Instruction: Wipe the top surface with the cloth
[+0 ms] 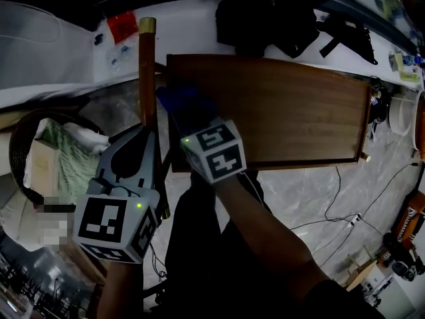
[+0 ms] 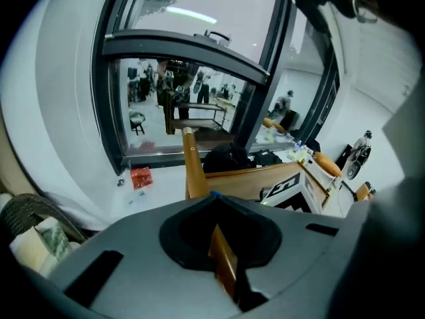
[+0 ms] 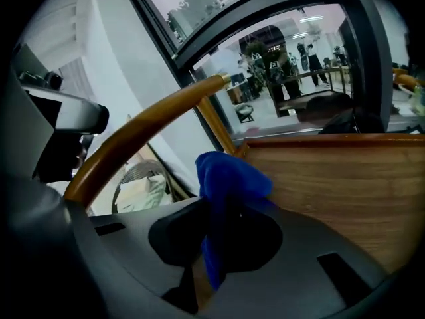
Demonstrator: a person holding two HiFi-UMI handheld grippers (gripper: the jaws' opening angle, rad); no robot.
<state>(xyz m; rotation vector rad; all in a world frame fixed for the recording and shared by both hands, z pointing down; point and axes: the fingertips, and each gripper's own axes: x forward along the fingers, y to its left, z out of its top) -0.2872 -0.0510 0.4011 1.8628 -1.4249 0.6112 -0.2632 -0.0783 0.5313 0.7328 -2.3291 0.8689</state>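
Brown rectangular wooden counter [image 1: 292, 111] lies bare and open rightward; a round wooden post [image 1: 147, 72] stands along its left edge, a black bag [image 1: 265, 18] crowds the white ledge [image 1: 192, 25] beyond.

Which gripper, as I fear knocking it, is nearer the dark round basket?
Left. The left gripper, shut on the wooden rail, sits just right of the basket; the right gripper, shut on the blue cloth, is farther right over the wooden top's corner.

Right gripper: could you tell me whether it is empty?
No, the right gripper is shut on the blue cloth.
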